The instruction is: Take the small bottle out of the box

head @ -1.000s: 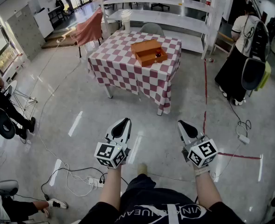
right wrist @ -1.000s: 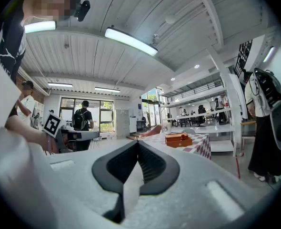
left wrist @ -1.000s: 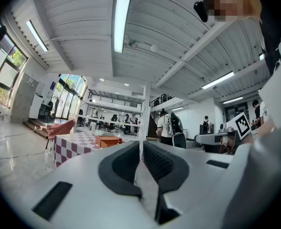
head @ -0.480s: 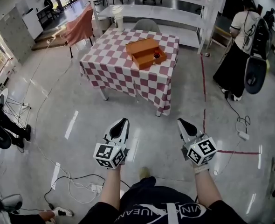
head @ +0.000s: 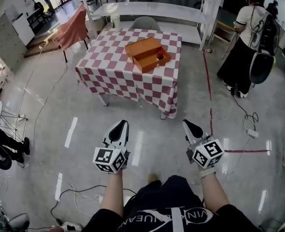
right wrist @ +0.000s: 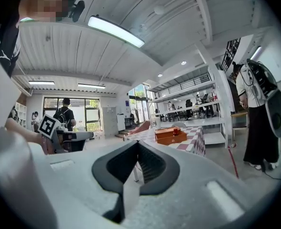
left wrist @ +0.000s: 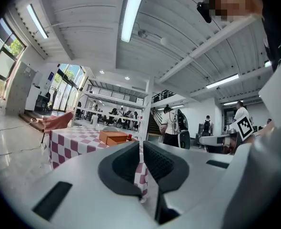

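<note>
An open orange box [head: 147,53] lies on a table with a red-and-white checked cloth [head: 128,79], far ahead across the floor. A small dark red bottle [head: 160,56] stands inside the box, near its right end. My left gripper [head: 121,125] and right gripper [head: 188,124] are held side by side over the bare floor, well short of the table, both shut and empty. From the left gripper view the box [left wrist: 113,137] and bottle [left wrist: 129,137] show just past my left gripper [left wrist: 141,144]. The right gripper view has the box [right wrist: 170,135] beyond my right gripper [right wrist: 138,144].
A person with a backpack [head: 249,37] stands to the right of the table. White shelving [head: 152,8] runs behind it, and a chair draped in salmon cloth [head: 71,29] is at the left. Cables [head: 70,190] and a red tape line [head: 211,105] cross the floor.
The table and box have drawn nearer and slid left in the head view as I walk toward them. Both grippers travel forward with me and stay shut.
</note>
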